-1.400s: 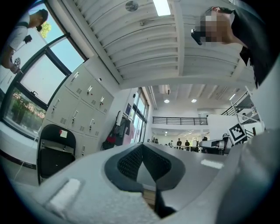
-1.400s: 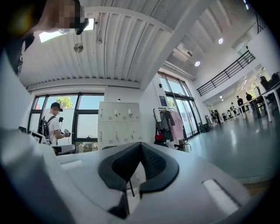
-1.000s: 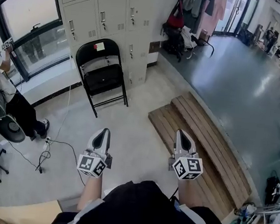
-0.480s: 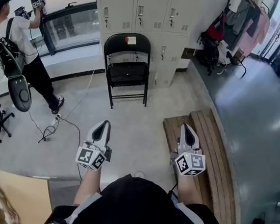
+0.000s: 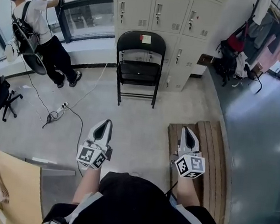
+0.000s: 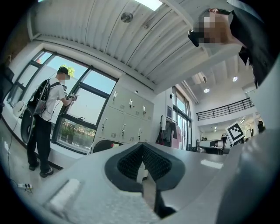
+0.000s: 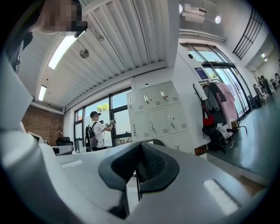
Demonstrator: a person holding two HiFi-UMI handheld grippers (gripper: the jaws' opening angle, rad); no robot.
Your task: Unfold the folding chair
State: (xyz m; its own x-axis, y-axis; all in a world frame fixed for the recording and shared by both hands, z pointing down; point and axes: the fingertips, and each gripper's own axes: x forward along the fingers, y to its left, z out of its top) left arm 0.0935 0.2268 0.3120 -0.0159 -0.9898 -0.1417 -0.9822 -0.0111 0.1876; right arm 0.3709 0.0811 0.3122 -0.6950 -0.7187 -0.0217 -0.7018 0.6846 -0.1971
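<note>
chair [image 5: 139, 67]: standing far off, against lockers [image 5: 159, 10], out of reach.
left gripper [image 5: 105, 125]: jaws pressing together, empty, aiming chairward.
right gripper [image 5: 188, 132]: doing likewise, near the planks [image 5: 214, 155].

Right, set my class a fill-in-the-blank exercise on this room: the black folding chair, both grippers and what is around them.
1. The black folding chair stands open, right in front of the pale grey metal ____.
2. The left gripper and the right gripper both have their jaws ____, with nothing between them.
3. The slatted wooden platform lies on the floor under the ____ gripper.
4. The person wearing a backpack stands facing the ____.

Missing words: lockers; shut; right; window
</note>
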